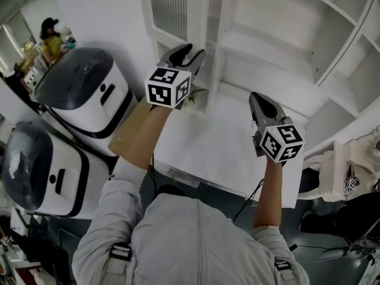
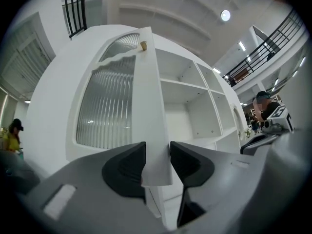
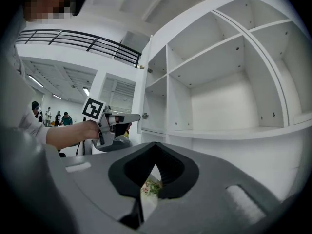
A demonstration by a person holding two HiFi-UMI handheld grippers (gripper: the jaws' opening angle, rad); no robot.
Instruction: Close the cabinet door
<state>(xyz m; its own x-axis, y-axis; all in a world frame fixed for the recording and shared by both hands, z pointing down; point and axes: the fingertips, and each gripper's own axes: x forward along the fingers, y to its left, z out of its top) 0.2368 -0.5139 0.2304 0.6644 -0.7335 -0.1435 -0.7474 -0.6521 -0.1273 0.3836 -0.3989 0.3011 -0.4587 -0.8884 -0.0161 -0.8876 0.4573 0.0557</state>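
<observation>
The door point(image 1: 172, 8) stood open at 9 o'clock of the cabinet point(image 1: 285, 34), its free edge pinched by the left gripper point(image 1: 191, 55), seemingly to swing it shut, while the right gripper point(image 1: 256, 98), pressed together and empty, hung spare at 4 o'clock over the surface point(image 1: 208, 150).

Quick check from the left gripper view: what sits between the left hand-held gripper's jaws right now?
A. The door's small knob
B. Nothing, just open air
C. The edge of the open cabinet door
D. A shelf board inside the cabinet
C: in the left gripper view the free edge of the cabinet door runs down between the jaws of the left hand-held gripper, while the knob sits far up the door.
</observation>
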